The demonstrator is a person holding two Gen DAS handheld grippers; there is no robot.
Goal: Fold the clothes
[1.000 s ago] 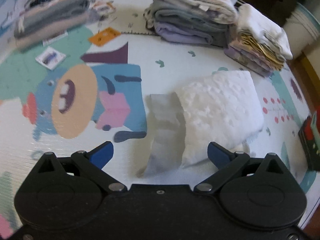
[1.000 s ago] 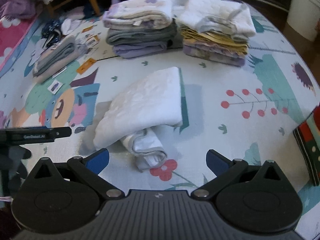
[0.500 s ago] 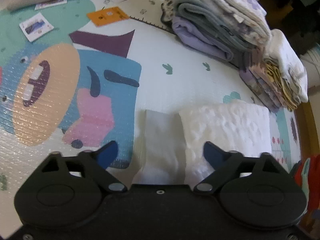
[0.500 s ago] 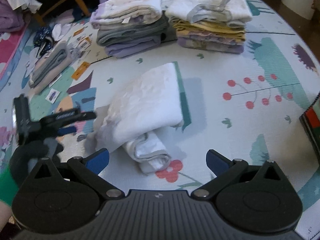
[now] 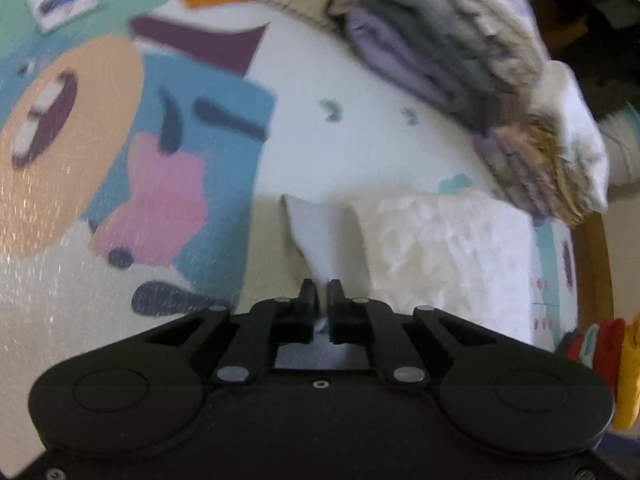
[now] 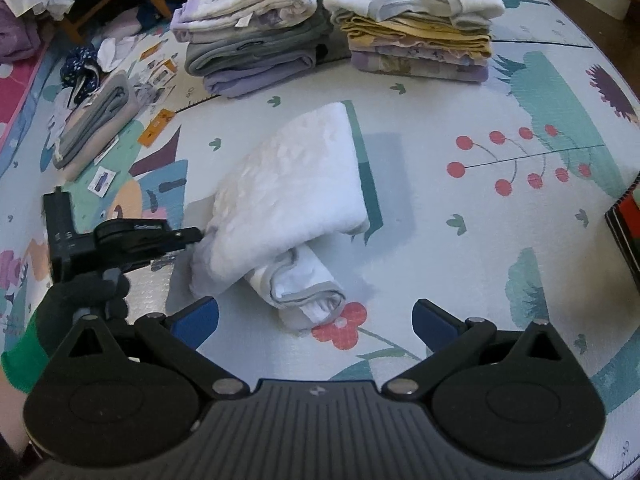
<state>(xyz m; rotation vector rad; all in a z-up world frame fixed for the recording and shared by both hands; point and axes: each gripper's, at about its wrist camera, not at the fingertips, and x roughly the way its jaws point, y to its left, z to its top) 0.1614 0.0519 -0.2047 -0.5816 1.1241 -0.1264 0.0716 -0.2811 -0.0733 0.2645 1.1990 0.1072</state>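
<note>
Your left gripper (image 5: 322, 294) has just closed on a thin flap of the half-folded white quilted garment (image 6: 288, 184) lying mid-way on the cartoon-printed play mat (image 6: 460, 92); your right gripper (image 6: 316, 320) hovers wide open, empty. Two folded stacks (image 6: 336, 24) sit finished behind it. Tool lettering seems unreadable.
</note>
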